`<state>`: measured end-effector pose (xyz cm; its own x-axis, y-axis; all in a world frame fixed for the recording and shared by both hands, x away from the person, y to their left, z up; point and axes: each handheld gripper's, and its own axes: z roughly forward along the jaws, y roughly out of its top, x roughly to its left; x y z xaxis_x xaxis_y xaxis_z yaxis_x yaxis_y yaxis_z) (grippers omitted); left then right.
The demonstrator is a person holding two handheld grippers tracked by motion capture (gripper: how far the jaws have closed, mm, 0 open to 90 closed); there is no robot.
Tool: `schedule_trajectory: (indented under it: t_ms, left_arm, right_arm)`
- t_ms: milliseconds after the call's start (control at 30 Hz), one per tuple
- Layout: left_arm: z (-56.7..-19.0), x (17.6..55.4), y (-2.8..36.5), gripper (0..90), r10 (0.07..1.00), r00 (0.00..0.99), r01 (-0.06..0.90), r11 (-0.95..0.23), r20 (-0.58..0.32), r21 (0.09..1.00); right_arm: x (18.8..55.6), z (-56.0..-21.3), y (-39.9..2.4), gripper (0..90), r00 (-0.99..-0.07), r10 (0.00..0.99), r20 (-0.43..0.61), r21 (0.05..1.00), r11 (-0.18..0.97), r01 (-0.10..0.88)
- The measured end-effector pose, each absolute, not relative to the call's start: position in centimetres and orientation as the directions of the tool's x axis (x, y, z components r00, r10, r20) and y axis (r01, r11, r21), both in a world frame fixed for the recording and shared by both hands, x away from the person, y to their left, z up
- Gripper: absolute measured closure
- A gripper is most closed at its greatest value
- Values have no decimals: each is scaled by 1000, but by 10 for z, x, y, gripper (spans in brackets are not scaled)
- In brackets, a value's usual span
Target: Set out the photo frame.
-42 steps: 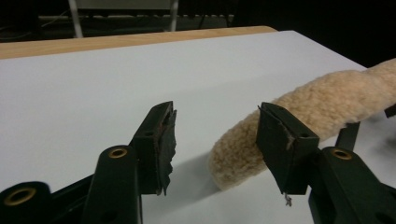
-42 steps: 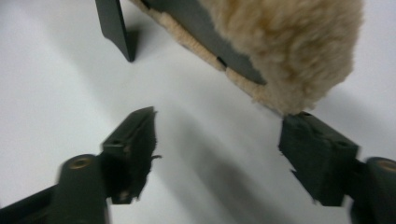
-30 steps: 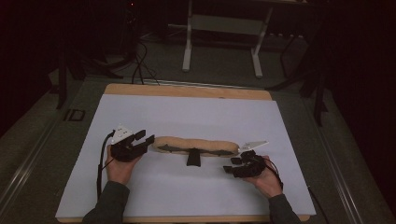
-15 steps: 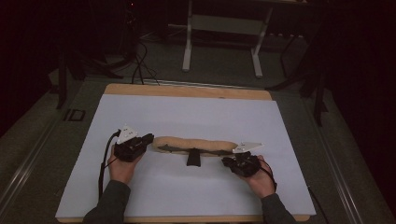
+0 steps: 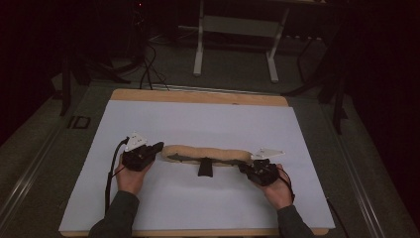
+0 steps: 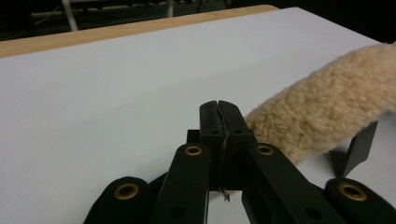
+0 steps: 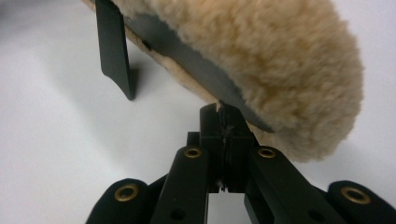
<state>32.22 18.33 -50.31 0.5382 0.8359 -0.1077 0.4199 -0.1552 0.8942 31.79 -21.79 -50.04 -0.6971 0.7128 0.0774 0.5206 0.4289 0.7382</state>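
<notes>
The left gripper (image 5: 157, 147) has just closed; its jaws meet with nothing clearly between them, tips just beside the fleece pad's (image 5: 208, 152) 9 o'clock end. The right gripper (image 5: 243, 167) has likewise just closed, tips pressed to the pad's dark edge strip (image 7: 196, 65) at its 3 o'clock end. The pad lies lengthwise mid-sheet on the white mat (image 5: 198, 121), a black strap (image 5: 205, 167) pointing to 6 o'clock.
</notes>
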Motion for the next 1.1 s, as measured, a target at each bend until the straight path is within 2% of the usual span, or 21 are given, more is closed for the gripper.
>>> schedule_trajectory:
  t_ms: [1100]
  left_arm:
    - [-499, 308, 182, 900, 830, 551, 421, -187, -86, 888]
  right_arm:
    - [321, -497, -219, 888, -656, 750, 90, 759, 375, 532]
